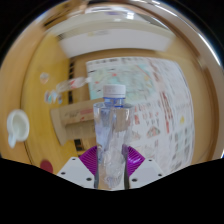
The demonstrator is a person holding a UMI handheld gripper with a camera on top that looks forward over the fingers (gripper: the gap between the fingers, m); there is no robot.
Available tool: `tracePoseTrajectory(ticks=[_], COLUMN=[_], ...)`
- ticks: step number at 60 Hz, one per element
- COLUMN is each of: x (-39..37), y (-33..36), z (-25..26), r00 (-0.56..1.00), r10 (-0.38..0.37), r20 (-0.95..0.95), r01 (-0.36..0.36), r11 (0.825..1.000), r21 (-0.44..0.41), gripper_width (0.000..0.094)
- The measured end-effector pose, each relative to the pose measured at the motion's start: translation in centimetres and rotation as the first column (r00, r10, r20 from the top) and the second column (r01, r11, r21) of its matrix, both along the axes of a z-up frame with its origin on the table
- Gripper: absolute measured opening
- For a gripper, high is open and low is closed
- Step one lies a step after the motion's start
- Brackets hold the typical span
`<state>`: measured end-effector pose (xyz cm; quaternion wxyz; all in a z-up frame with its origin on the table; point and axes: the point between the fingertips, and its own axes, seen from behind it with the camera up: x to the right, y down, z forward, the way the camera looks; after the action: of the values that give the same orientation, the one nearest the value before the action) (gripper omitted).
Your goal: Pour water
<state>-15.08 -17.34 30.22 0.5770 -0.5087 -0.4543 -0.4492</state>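
Observation:
A clear plastic water bottle [112,130] with a white cap stands upright between my fingers. Both purple pads [92,158] press on its lower body, so my gripper [112,168] is shut on it. A white cup [19,126] with a handle sits on the wooden table to the left of the bottle, well apart from it.
A large printed sheet [150,95] with pictures and text lies on the wooden table [50,140] behind and right of the bottle. A small cardboard piece [72,118] sits just left of the bottle. A white ledge [110,40] runs along the far side.

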Motion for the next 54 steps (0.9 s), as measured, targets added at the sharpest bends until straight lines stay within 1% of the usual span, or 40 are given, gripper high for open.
tracePoseTrajectory(ticks=[3,6,8,10,13,15,17,19,25,26,30,34,35,41,43,44,45,46,47,48,49,50,52,53,54], x=[0.2,0.6,0.7,1.3,1.9,2.6,2.4,4.1,6.9,6.5,7.9,8.6,8.3,9.0,9.2,9.0,9.0,9.2,9.1,9.1,9.1,9.0,9.1,9.1,9.1], y=[0.1,0.6,1.0,1.3,2.0,2.5,3.4,4.0,5.8,6.0,7.5,8.2,7.8,8.3,8.1,8.1,8.1,7.5,7.8,7.5,7.3,7.3,7.2,7.2,7.2], z=[1.5,2.3,2.4,2.2,1.1,0.1,-1.8,-2.8,-7.7,-8.9,-12.6,-15.5,-16.0,-20.3,-21.9,-21.3,-21.2,-21.5,-21.6,-21.3,-21.5,-21.3,-21.3,-21.3,-21.3], r00=[0.983,0.929,0.871,0.801,0.686,0.615,0.552,0.502,0.4,0.381,0.317,0.276,0.268,0.251,0.254,0.249,0.25,0.255,0.255,0.261,0.268,0.272,0.278,0.279,0.279], r10=[0.024,0.024,0.034,0.043,0.013,-0.02,-0.048,-0.075,-0.172,-0.187,-0.238,-0.278,-0.292,-0.331,-0.355,-0.325,-0.305,-0.318,-0.301,-0.298,-0.304,-0.295,-0.295,-0.294,-0.297], r20=[-0.184,-0.37,-0.491,-0.598,-0.728,-0.789,-0.832,-0.862,-0.9,-0.906,-0.918,-0.92,-0.918,-0.91,-0.9,-0.913,-0.919,-0.913,-0.919,-0.918,-0.914,-0.916,-0.914,-0.914,-0.913], r01=[-0.026,-0.029,-0.054,-0.1,-0.132,-0.142,-0.136,-0.154,-0.148,-0.14,-0.156,-0.174,-0.169,-0.185,-0.183,-0.185,-0.186,-0.181,-0.185,-0.185,-0.181,-0.18,-0.175,-0.173,-0.17], r11=[1.0,1.0,0.998,0.993,0.985,0.981,0.98,0.972,0.957,0.956,0.942,0.927,0.924,0.906,0.896,0.909,0.916,0.912,0.917,0.918,0.916,0.92,0.92,0.921,0.921], r21=[-0.008,-0.007,-0.028,-0.063,-0.107,-0.135,-0.147,-0.175,-0.249,-0.256,-0.298,-0.332,-0.343,-0.381,-0.405,-0.374,-0.355,-0.368,-0.352,-0.351,-0.358,-0.349,-0.35,-0.349,-0.351], gripper_width=[0.0334,0.0331,0.0334,0.0334,0.0332,0.0333,0.0332,0.0332,0.0332,0.0332,0.0333,0.0332,0.0332,0.0334,0.034,0.0346,0.0341,0.0346,0.0351,0.039,0.0366,0.0381,0.0399,0.0438,0.0444])
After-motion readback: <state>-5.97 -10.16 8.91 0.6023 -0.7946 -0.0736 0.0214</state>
